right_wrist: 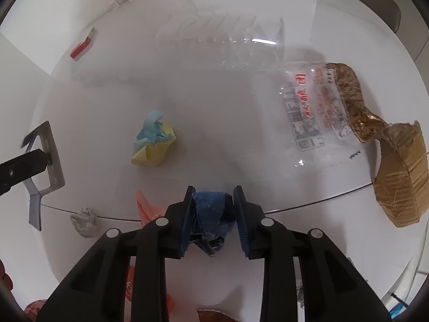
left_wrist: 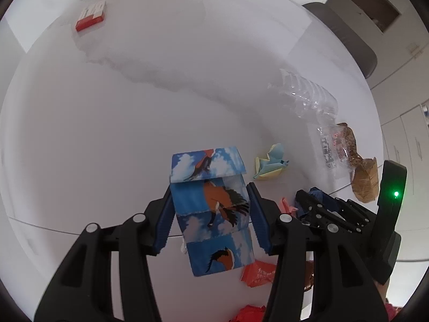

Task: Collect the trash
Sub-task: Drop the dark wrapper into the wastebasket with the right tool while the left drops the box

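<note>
- The left gripper (left_wrist: 211, 209) has its jaws clamped on a blue carton printed with a horse (left_wrist: 214, 209), which looks lifted clear of the white table (left_wrist: 134, 107), so one piece is already in hand.
- The right gripper (right_wrist: 213, 214) sits narrow, its pads pressing a crumpled dark blue wad (right_wrist: 211, 222) low over the tabletop, just this side of the clear plastic bottle (right_wrist: 241, 45). I'd judge that piece gripped but not yet carried anywhere.
- No bin or bag shows in either view, so I cannot tell whether anything has been dropped off; my guess is the job is in its early-to-middle part.
- Taking the clear plastic bottle as the landmark, what is left:
- One clear label-printed wrapper (right_wrist: 308, 112) touching the bottle's near end.
- One brown paper bag (right_wrist: 396, 177) just beyond that wrapper, at the table edge.
- One blue-and-yellow paper ball (right_wrist: 154, 142) near the bottle, on its left as the right camera sees it.
- One pink scrap (right_wrist: 146, 209) and one grey paper wad (right_wrist: 84, 222) further out the same way, well apart from the bottle.
- One red-and-white small box (left_wrist: 89, 17) far from the bottle, at the table's far side.
- One orange wrapper (left_wrist: 257, 273) and some red material (left_wrist: 249, 312), both below the held carton, a long way from the bottle; what the red stuff is, I can't make out.
</note>
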`<state>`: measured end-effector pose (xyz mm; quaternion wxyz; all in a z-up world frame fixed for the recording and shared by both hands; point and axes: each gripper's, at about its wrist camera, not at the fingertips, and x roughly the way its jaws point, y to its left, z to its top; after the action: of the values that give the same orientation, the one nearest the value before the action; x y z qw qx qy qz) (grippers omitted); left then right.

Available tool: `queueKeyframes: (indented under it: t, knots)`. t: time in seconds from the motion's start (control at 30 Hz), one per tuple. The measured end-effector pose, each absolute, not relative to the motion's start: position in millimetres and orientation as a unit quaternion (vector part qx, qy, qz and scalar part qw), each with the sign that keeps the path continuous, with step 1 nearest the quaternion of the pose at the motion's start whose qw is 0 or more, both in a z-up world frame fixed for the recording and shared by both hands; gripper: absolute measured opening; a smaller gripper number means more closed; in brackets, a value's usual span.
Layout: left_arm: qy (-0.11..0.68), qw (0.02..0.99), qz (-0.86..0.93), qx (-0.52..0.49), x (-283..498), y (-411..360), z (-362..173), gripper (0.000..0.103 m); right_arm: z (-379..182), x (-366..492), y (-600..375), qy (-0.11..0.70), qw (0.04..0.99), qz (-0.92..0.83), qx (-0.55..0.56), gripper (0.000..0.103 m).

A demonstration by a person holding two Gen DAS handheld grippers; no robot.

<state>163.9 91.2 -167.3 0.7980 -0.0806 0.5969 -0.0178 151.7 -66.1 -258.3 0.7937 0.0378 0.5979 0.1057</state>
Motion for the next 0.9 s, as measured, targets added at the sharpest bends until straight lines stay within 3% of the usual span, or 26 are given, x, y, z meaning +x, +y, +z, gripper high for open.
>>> queueKeyframes:
  t: [0.3, 0.57, 0.67, 0.9]
  knots:
    - [0.563, 0.822, -0.073, -0.028, 143, 70, -137, 0.049, -200, 120, -101, 0.540, 0.829, 0.109, 0.098, 0.029]
    - [0.547, 0.817, -0.181, 0.016, 95, 11, -112, 0.049, -153, 5, -184, 0.498, 0.854, 0.048, 0.143, 0.029]
    - [0.551, 0.803, -0.226, 0.034, 75, -19, -112, 0.049, -167, -43, -222, 0.510, 0.845, 0.004, 0.160, 0.029]
    - [0.566, 0.761, -0.302, 0.098, 29, -91, -124, 0.049, -275, -106, -282, 0.576, 0.785, -0.057, 0.222, 0.033]
